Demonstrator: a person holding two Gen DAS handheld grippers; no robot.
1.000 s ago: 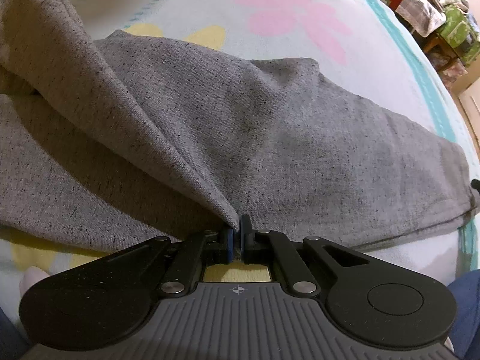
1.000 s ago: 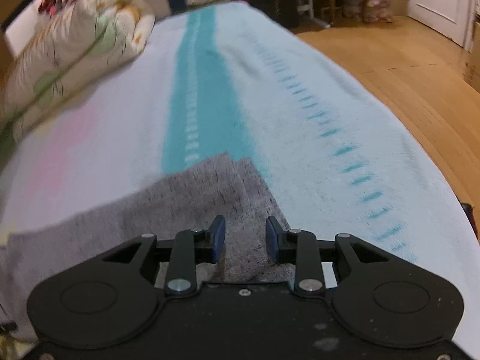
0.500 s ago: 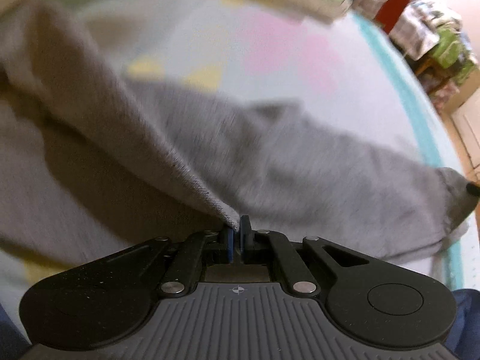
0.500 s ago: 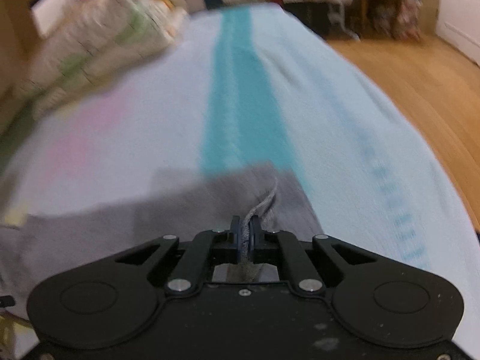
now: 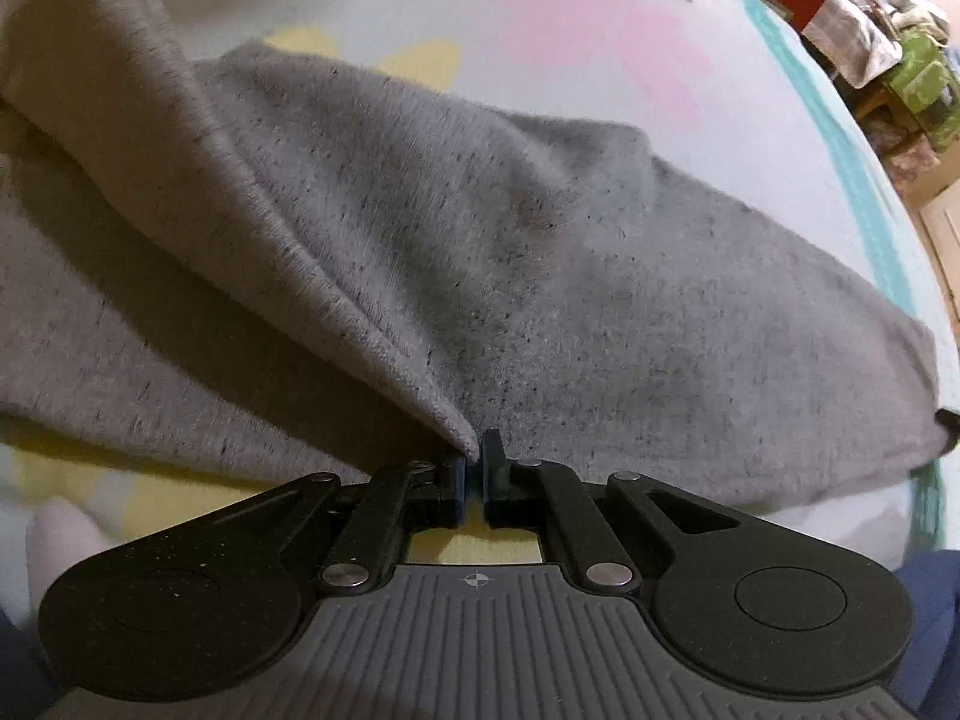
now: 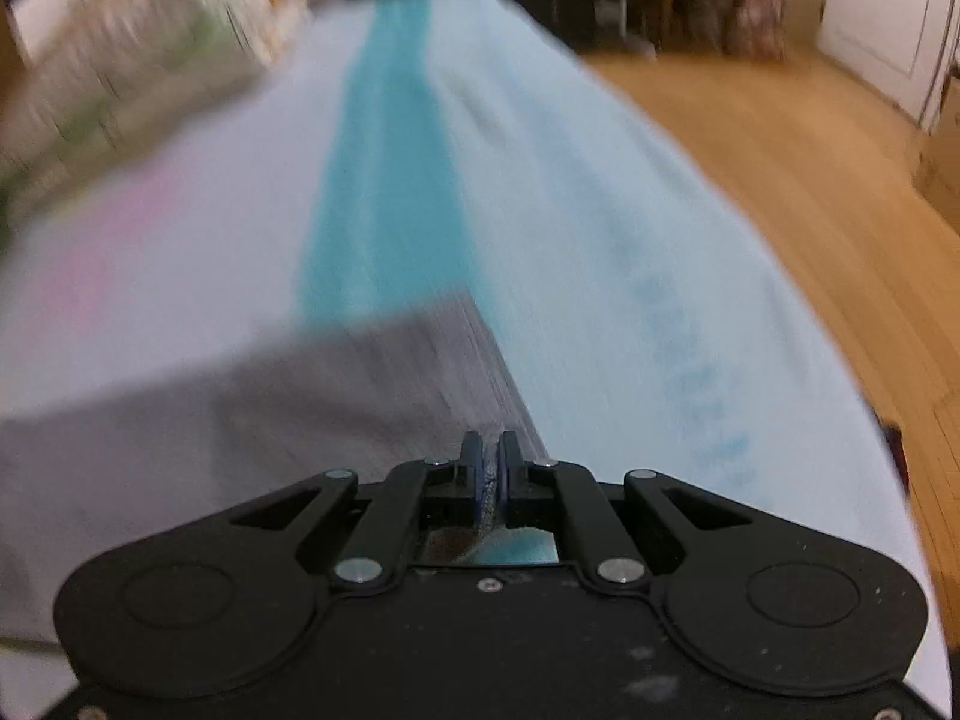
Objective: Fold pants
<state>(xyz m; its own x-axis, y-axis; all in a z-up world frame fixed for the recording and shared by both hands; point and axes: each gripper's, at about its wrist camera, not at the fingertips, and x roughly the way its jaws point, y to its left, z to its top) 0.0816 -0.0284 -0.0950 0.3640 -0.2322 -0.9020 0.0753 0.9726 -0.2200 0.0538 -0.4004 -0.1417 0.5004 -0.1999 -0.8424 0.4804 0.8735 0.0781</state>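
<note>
Grey speckled pants lie spread across a bed in the left wrist view, one part folded into a raised ridge running from the upper left down to my left gripper. That gripper is shut, pinching the tip of that fold at the near edge. In the blurred right wrist view, the pants fill the lower left, and my right gripper is shut on their corner edge, a strip of grey cloth showing between the blue pads.
The bed sheet is pale with a teal stripe and pink and yellow flowers. A folded quilt lies at the far left. The wooden floor drops off to the right of the bed. Cluttered furniture stands beyond.
My right gripper went from open over the pants' corner to shut on the cloth, and its view now blurs with motion. The left gripper stayed shut on its fold.
</note>
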